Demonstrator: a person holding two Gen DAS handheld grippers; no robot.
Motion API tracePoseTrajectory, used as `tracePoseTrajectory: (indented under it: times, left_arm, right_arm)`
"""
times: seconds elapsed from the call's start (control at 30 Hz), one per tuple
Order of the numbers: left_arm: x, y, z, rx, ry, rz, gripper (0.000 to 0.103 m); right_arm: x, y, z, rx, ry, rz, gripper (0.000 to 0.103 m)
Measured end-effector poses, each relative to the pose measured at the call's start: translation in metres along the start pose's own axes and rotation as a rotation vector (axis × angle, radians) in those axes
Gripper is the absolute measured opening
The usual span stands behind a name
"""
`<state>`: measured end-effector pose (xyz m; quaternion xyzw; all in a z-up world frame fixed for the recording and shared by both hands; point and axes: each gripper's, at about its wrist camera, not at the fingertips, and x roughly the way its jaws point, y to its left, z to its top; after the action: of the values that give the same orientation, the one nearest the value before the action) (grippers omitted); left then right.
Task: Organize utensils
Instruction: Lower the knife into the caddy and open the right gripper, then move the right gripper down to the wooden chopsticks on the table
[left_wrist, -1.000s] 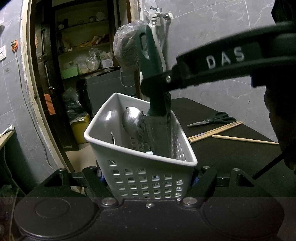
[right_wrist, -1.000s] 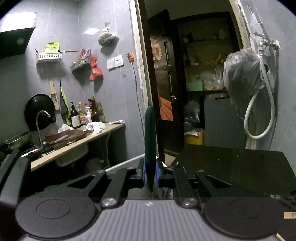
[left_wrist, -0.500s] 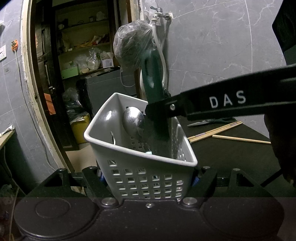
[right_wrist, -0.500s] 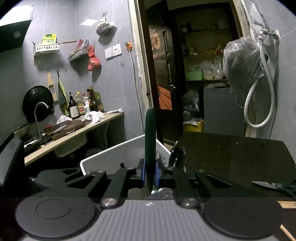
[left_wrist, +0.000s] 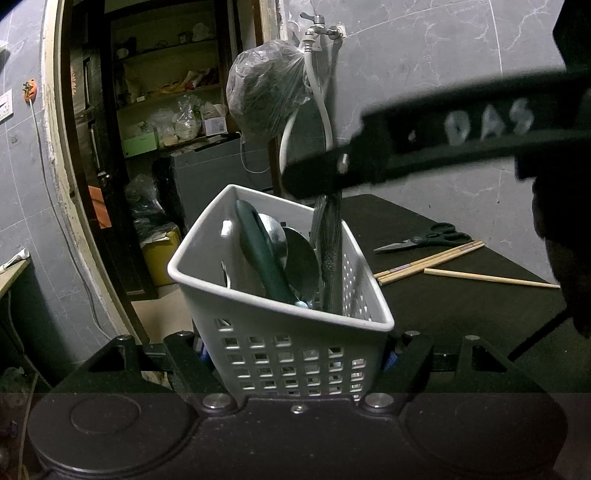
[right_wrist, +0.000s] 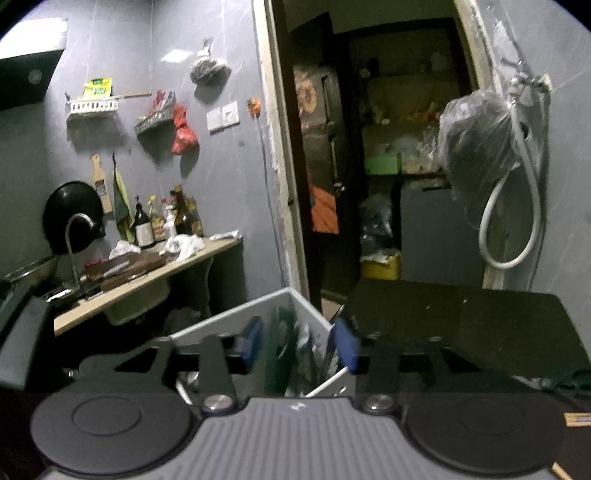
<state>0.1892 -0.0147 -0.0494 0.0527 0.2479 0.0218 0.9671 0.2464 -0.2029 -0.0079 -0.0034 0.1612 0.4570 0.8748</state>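
A white perforated basket (left_wrist: 277, 304) sits at the edge of a black table, with my left gripper (left_wrist: 295, 356) shut on its two sides. Inside lean a green-handled utensil (left_wrist: 262, 258), a metal spoon (left_wrist: 301, 258) and some dark-handled cutlery (left_wrist: 330, 236). A finger of my right gripper (left_wrist: 369, 155) crosses just above the basket. In the right wrist view, my right gripper (right_wrist: 297, 347) hangs over the basket (right_wrist: 236, 314) with its jaws opening. The green handle (right_wrist: 279, 350) stands loose between the blue pads, and neither pad presses on it.
On the black table (left_wrist: 443, 306) to the right lie black-handled scissors (left_wrist: 424, 240), a bundle of chopsticks (left_wrist: 428, 260) and one single chopstick (left_wrist: 487, 277). A plastic bag (left_wrist: 266, 99) hangs from a wall tap behind the basket. An open doorway lies to the left.
The right gripper lowered the green-handled utensil into the basket and let go. The utensil dropped and now leans left inside. The left gripper and basket stayed put.
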Motion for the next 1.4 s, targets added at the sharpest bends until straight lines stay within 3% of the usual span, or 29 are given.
tracePoseTrajectory:
  times: [0.03, 0.1, 0.27, 0.4, 0.53, 0.73, 1.03, 1.3, 1.4]
  left_arm:
    - [0.0, 0.0, 0.0, 0.0, 0.0, 0.0, 0.078]
    - [0.0, 0.0, 0.0, 0.001, 0.0, 0.0, 0.078]
    - [0.0, 0.001, 0.0, 0.003, 0.001, 0.001, 0.078]
    - [0.0, 0.001, 0.0, 0.003, 0.002, 0.001, 0.078]
    - [-0.001, 0.001, 0.0, 0.001, 0.006, 0.003, 0.078]
    - [-0.001, -0.002, 0.002, -0.002, 0.015, 0.011, 0.078]
    - [0.0, -0.005, 0.006, -0.014, 0.032, 0.03, 0.078]
    - [0.0, -0.009, 0.007, -0.026, 0.044, 0.049, 0.079]
    - [0.001, -0.009, 0.009, -0.028, 0.047, 0.054, 0.079]
  right_arm:
    - [-0.003, -0.002, 0.001, 0.001, -0.01, -0.009, 0.067]
    - [-0.009, -0.005, 0.004, 0.005, -0.033, -0.035, 0.085]
    - [-0.024, -0.021, 0.003, 0.026, -0.073, -0.123, 0.101]
    - [-0.034, -0.045, -0.008, 0.067, -0.062, -0.243, 0.103]
    - [-0.035, -0.079, -0.028, 0.156, 0.019, -0.363, 0.103]
    - [-0.027, -0.127, -0.066, 0.228, 0.141, -0.467, 0.103]
    - [0.017, -0.192, -0.087, 0.233, 0.282, -0.466, 0.103]
    - [0.05, -0.241, -0.081, 0.283, 0.307, -0.326, 0.103]
    - [0.062, -0.254, -0.081, 0.295, 0.331, -0.318, 0.103]
